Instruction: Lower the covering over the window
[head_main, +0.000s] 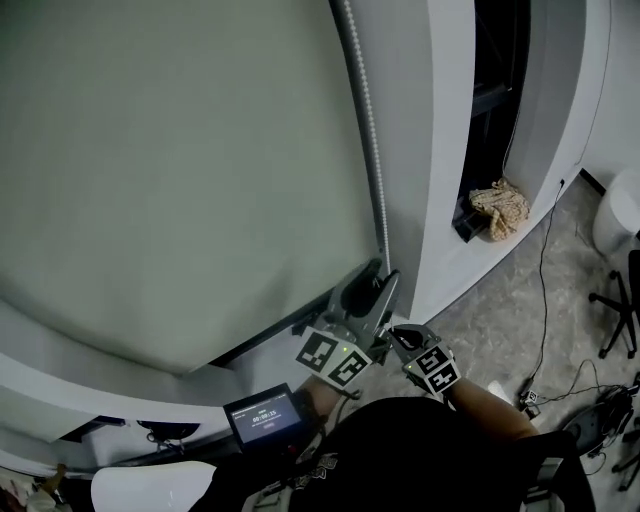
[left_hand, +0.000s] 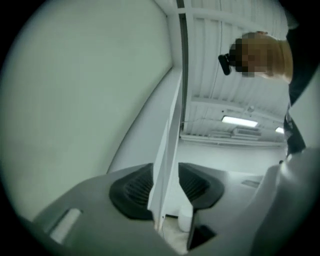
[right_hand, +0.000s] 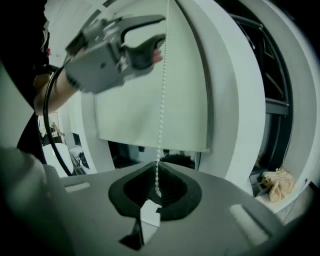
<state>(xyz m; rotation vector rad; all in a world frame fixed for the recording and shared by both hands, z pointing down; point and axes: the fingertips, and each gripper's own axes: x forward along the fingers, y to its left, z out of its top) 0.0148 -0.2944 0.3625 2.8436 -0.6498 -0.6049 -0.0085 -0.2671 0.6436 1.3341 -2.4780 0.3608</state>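
Right gripper (right_hand: 157, 165) jaws pinch the roller blind's (head_main: 180, 180) bead chain (right_hand: 161, 110); left gripper (left_hand: 166, 180), jaws parted on nothing, should regrip higher, pulling straight.

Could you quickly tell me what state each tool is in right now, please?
Left tool: open, gripping nothing.
Right tool: closed on the bead chain.

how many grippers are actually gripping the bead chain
1. The right gripper is shut on the chain, low down. The left gripper, higher up near the chain, is open and holds nothing.
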